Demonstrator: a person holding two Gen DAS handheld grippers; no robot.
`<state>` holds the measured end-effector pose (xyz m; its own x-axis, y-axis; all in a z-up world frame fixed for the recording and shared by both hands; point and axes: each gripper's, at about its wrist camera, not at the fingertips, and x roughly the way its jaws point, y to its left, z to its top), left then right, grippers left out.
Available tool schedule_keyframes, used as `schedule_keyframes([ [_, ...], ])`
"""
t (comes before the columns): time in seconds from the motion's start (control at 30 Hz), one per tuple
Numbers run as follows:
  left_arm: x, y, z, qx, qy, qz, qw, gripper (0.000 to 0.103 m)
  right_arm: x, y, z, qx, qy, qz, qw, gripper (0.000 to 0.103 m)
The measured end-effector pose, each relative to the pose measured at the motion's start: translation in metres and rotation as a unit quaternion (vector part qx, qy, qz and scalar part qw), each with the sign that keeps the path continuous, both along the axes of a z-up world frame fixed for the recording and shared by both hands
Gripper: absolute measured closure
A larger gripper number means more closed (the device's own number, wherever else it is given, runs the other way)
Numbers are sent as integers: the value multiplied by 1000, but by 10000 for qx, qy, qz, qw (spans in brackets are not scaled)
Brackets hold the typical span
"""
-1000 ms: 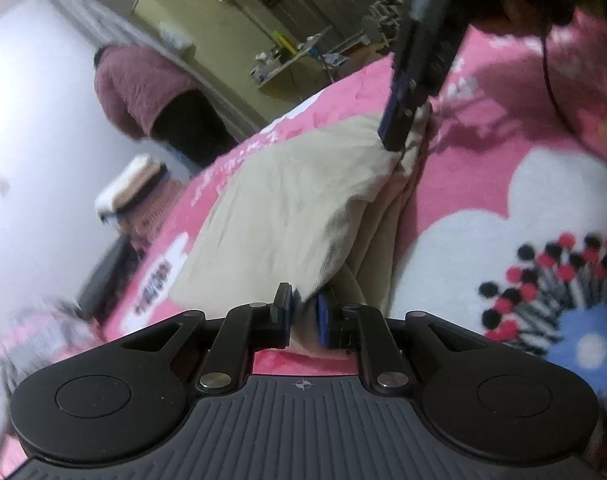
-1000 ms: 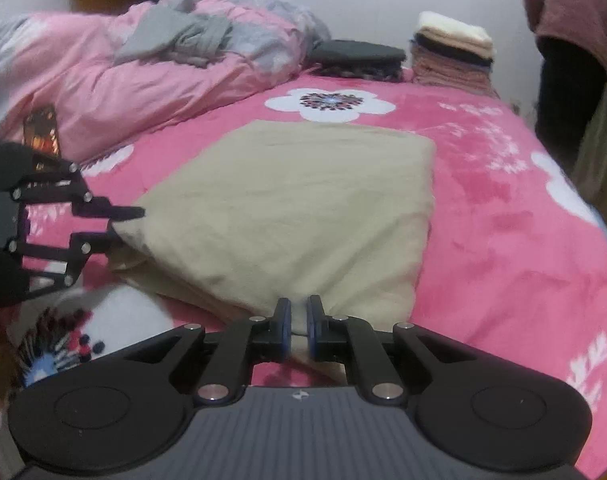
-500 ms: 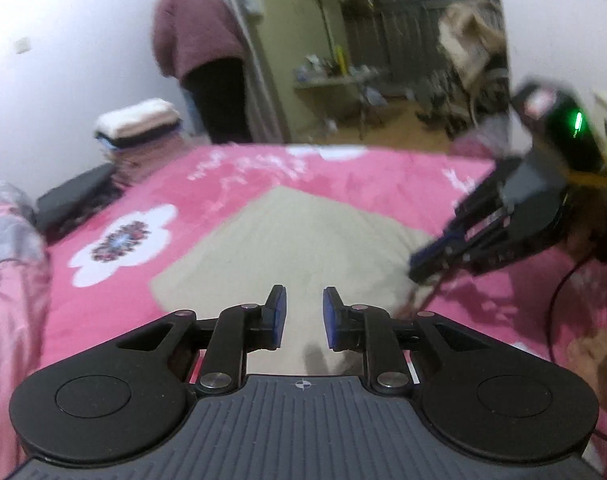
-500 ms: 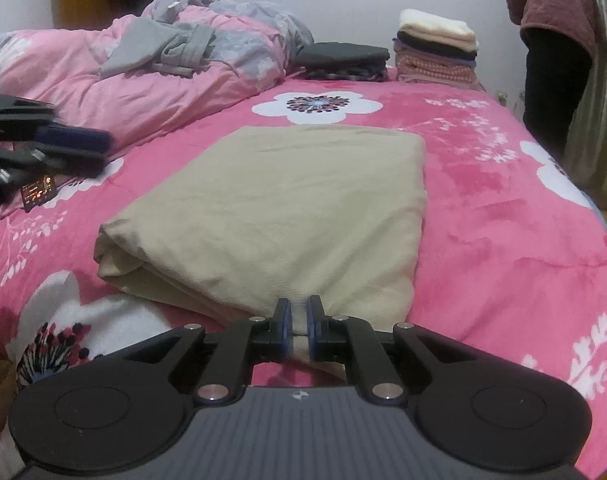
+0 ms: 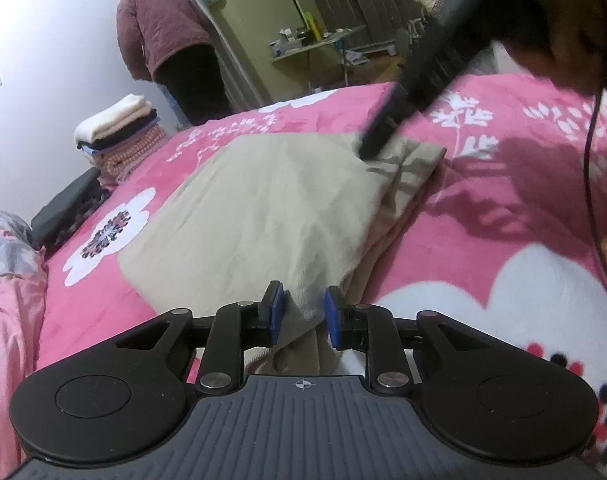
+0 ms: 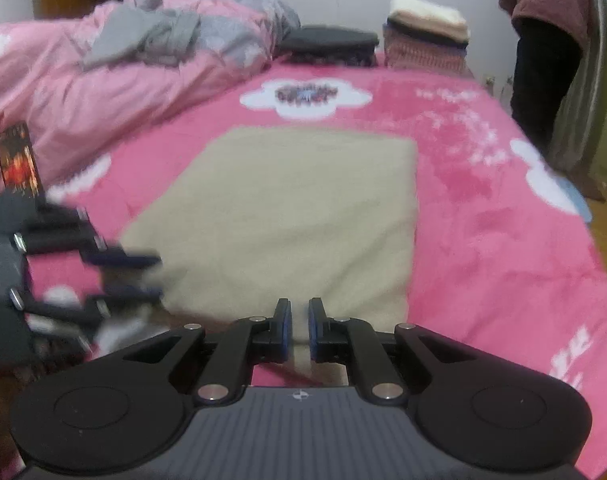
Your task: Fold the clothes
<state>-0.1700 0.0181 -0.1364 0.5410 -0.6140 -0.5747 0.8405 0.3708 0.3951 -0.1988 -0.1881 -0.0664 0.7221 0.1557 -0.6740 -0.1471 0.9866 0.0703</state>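
Note:
A beige folded garment [image 5: 263,216] lies flat on the pink flowered bedspread [image 5: 503,184]. My left gripper [image 5: 302,314] is open, with the garment's near corner lying loose between its blue pads. In the right wrist view the left gripper [image 6: 143,276] is blurred at the garment's [image 6: 295,208] left corner, fingers apart. My right gripper [image 6: 300,330] is shut on the near edge of the garment. From the left wrist view the right gripper [image 5: 373,146] pinches the far right corner, where the cloth bunches.
A stack of folded clothes [image 6: 425,36] and a dark folded item [image 6: 331,40] sit at the bed's far end. A pink duvet with a grey garment [image 6: 143,36] is heaped at the left, near a phone [image 6: 17,160]. A person [image 5: 167,40] stands beyond the bed.
The left gripper let go of its corner, swung up and away, and now is back down at the corner with its fingers open. The right gripper kept its hold throughout.

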Motion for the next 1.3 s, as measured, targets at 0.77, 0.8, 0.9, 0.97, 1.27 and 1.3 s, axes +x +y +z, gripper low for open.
schedule_keyframes([
  [0.77, 16, 36, 31, -1167, 1029, 350, 9872, 64, 8, 28, -43, -225, 152, 189, 9995, 93],
  [0.8, 17, 38, 35, -1257, 1000, 357, 9864, 64, 8, 27, -43, -182, 161, 167, 9996, 93],
  [0.9, 19, 36, 45, -1445, 922, 351, 9846, 64, 8, 26, -44, -118, 167, 98, 9997, 93],
  [0.97, 21, 25, 43, -1362, 885, 319, 9862, 64, 9, 27, -43, -120, 187, 66, 9997, 93],
  [1.27, 6, -13, 0, -149, 381, 263, 9988, 52, 10, 26, -42, -40, 251, 2, 9997, 93],
  [1.3, 6, -15, -1, -134, 378, 287, 9988, 51, 10, 26, -43, -49, 246, 5, 9997, 93],
])
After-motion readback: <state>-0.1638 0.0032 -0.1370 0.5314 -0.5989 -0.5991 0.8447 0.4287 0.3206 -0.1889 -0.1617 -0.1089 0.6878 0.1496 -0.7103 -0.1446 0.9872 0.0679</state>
